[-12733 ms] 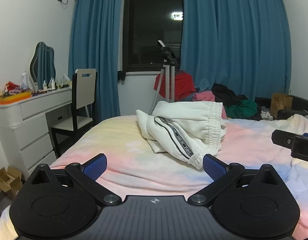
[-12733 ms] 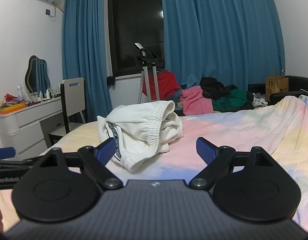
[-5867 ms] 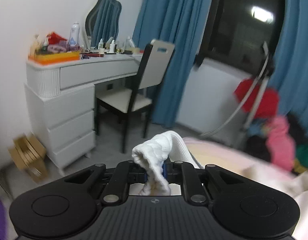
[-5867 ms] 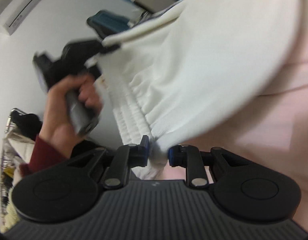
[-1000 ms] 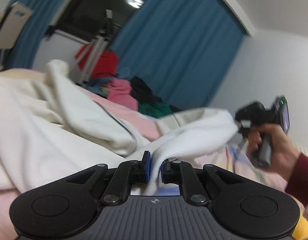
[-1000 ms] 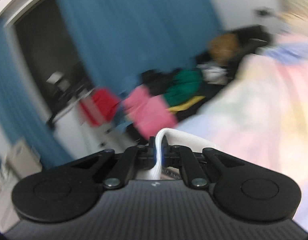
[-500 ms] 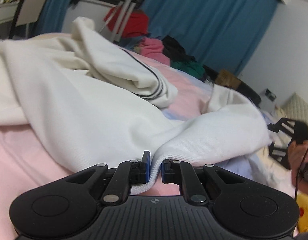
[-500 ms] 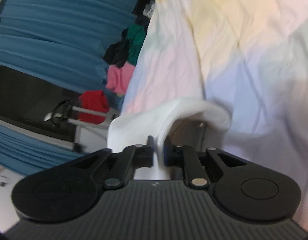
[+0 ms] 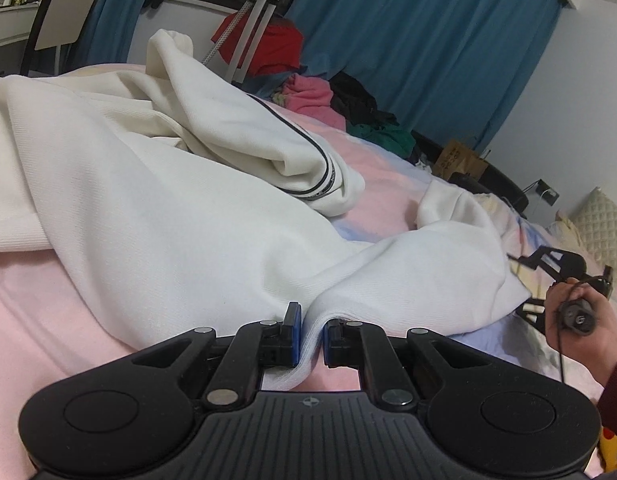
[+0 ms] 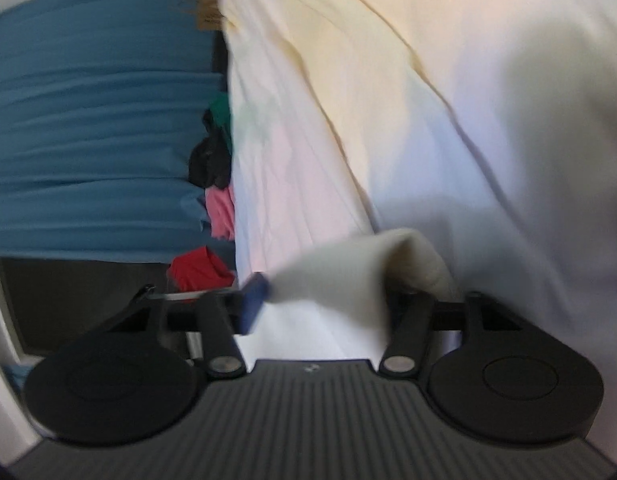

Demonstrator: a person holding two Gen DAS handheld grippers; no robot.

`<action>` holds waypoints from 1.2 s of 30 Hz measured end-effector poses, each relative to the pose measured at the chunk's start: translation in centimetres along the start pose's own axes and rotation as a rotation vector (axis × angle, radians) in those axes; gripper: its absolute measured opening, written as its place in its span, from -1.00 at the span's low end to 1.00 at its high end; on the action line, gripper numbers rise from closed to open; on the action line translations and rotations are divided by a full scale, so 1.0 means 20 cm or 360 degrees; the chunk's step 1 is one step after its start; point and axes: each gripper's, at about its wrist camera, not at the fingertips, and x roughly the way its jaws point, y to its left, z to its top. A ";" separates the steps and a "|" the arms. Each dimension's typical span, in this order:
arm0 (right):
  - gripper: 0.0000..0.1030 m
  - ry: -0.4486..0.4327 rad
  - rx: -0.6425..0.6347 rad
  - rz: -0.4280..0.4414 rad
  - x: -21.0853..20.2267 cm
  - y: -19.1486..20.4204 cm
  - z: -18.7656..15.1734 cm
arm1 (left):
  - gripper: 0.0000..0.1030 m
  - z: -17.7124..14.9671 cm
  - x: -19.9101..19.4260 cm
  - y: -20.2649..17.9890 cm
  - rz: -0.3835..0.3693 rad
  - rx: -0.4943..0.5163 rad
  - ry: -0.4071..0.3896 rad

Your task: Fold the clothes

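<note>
On the pastel bedsheet [image 9: 48, 320], white sweatpants [image 9: 156, 200] lie spread out, pinched at one hem by the left gripper [image 9: 310, 330].

Its blue pads [image 9: 294, 330] are narrowed tight on a ribbed fold of the garment, which runs from there across the bed to a side-striped leg bunched near the middle. At the far right of that view the right gripper [image 9: 548, 268] sits in the person's hand [image 9: 580, 328], just beside the other white cuff. The right wrist view is blurred: its fingers stand wide apart, with a loose fold of the white fabric [image 10: 360, 280] draped between them. Blue curtains [image 9: 428, 40] and a clothes pile [image 9: 340, 100] stand behind the bed.
</note>
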 end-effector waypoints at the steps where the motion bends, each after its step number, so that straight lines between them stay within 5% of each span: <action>1: -0.54 -0.0028 -0.0099 -0.0007 -0.01 0.05 0.02 | -0.79 0.00 0.00 0.00 -0.0017 -0.0002 -0.0004; 3: -0.81 -0.0081 -0.0303 -0.0010 -0.03 0.14 0.05 | -0.79 0.00 0.00 -0.02 -0.0064 0.0019 -0.0021; 7: -0.82 -0.0511 -0.0797 0.0210 -0.27 0.37 0.02 | -0.77 0.00 -0.01 -0.11 -0.0152 0.0154 -0.0103; 10: -0.82 -0.0773 -0.0994 0.0174 -0.42 0.40 -0.02 | -0.74 -0.01 0.00 -0.12 -0.0163 0.0192 -0.0087; 13: -0.82 -0.0751 -0.0897 -0.0144 -0.44 0.28 0.01 | -0.73 -0.02 0.03 -0.13 -0.0137 0.0212 -0.0029; 16: -0.82 -0.0566 -0.0697 -0.0543 -0.38 0.11 0.08 | -0.70 -0.05 0.07 -0.14 -0.0096 0.0244 0.0036; 18: -0.82 -0.0490 -0.0525 -0.0626 -0.36 -0.01 0.13 | -0.70 -0.06 0.08 -0.14 -0.0083 0.0252 0.0051; 23: -0.82 -0.0461 -0.0356 -0.0455 -0.41 -0.07 0.16 | -0.69 -0.06 0.05 -0.12 -0.0106 0.0211 0.0043; 26: -0.85 -0.0548 -0.0472 -0.0424 -0.45 0.02 0.11 | -0.68 -0.05 0.03 -0.10 -0.0131 0.0179 0.0044; 29: -0.85 -0.0782 -0.0755 -0.0339 -0.62 0.19 0.07 | -0.68 -0.04 0.00 -0.12 -0.0181 0.0190 0.0021; 32: -0.85 -0.0950 -0.0931 -0.0416 -0.70 0.26 0.03 | -0.67 -0.03 -0.02 -0.12 -0.0220 0.0181 0.0012; 36: -0.85 -0.0798 -0.0733 -0.0726 -0.62 0.08 0.09 | -0.52 -0.02 -0.02 -0.08 -0.0190 0.0099 0.0162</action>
